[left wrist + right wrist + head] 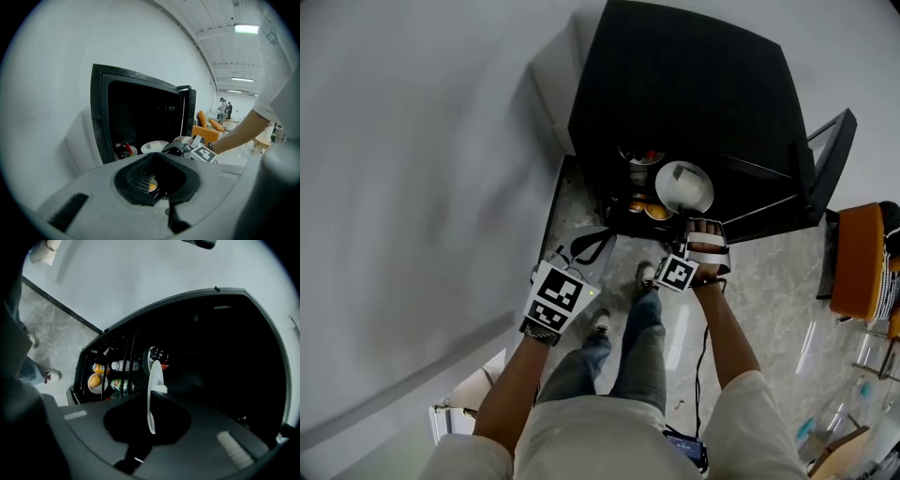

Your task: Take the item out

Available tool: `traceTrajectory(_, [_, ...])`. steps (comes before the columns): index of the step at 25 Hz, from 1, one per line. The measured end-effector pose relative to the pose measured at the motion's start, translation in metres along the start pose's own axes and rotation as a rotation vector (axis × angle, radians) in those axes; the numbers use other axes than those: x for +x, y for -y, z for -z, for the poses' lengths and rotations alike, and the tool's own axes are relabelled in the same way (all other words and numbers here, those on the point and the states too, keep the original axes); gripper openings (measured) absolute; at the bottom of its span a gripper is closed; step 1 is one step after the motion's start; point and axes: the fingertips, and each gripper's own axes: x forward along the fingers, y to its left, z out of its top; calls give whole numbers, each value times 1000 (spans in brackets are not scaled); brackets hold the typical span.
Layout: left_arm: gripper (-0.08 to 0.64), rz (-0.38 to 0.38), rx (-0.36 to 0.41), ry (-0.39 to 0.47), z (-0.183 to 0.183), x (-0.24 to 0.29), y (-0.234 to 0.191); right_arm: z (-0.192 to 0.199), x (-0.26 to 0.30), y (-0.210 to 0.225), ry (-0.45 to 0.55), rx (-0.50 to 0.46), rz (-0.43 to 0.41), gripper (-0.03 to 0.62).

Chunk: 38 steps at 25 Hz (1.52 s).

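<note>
White round plate (155, 380) is pinched at rim by jaws of right gripper (150, 420), held edge-on before open black cabinet (675, 84). Left gripper (157, 180) jaws are seen slightly parted, nothing gripped.

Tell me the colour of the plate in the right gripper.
Plain white. The plate shows best in the head view.

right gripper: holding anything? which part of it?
Yes. The right gripper is shut on a white plate, pinching it at its near rim.
</note>
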Motion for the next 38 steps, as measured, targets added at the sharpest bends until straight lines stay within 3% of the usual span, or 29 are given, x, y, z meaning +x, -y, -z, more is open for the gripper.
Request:
traceTrajectory(4, [3, -1, 17, 33, -17, -13, 4, -9, -29, 12, 12, -5, -8, 12])
traceTrajectory(15, [3, -3, 73, 103, -60, -52, 15, -27, -111, 79, 48, 12, 89, 14])
traceTrajectory(21, [3, 32, 95, 151, -82, -75, 35, -35, -165, 107, 81, 29, 133, 14])
traceTrajectory(28, [3, 58, 138, 212, -114, -100, 51, -30, -221, 131, 80, 51, 125, 14])
traceTrajectory(38, [3, 111, 194, 262, -154, -140, 105, -10, -321, 162, 69, 97, 154, 15])
